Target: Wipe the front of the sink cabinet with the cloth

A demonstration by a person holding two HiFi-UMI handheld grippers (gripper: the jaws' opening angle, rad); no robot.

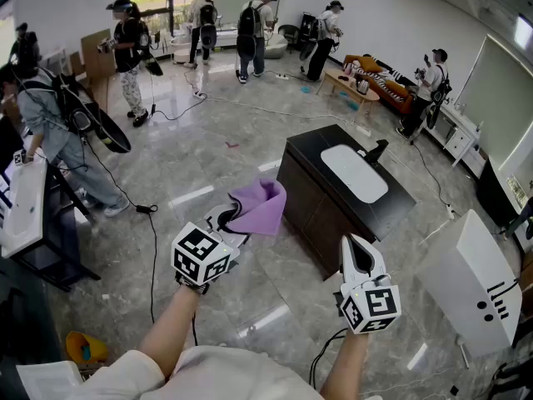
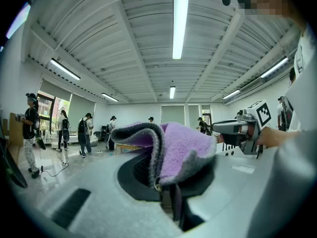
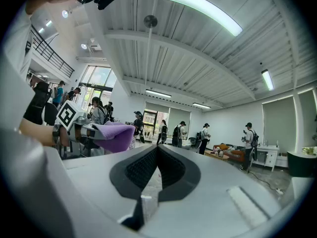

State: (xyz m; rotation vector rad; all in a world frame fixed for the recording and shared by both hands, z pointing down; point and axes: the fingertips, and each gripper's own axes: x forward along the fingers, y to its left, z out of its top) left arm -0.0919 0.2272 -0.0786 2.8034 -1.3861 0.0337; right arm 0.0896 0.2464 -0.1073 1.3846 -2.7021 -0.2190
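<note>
Jaws of left gripper [image 1: 226, 222] pinch cloth [image 1: 263, 207] — purple, folded, grey-edged.

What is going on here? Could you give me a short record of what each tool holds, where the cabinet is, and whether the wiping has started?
Left gripper: shut on a purple cloth, held up in the air
Right gripper: jaws together, nothing in them
Sink cabinet: dark, with a white basin on top, standing on the grey floor ahead of the person
Wiping: not begun; the cloth is not touching the cabinet front
Background: other people stand around the room
</note>
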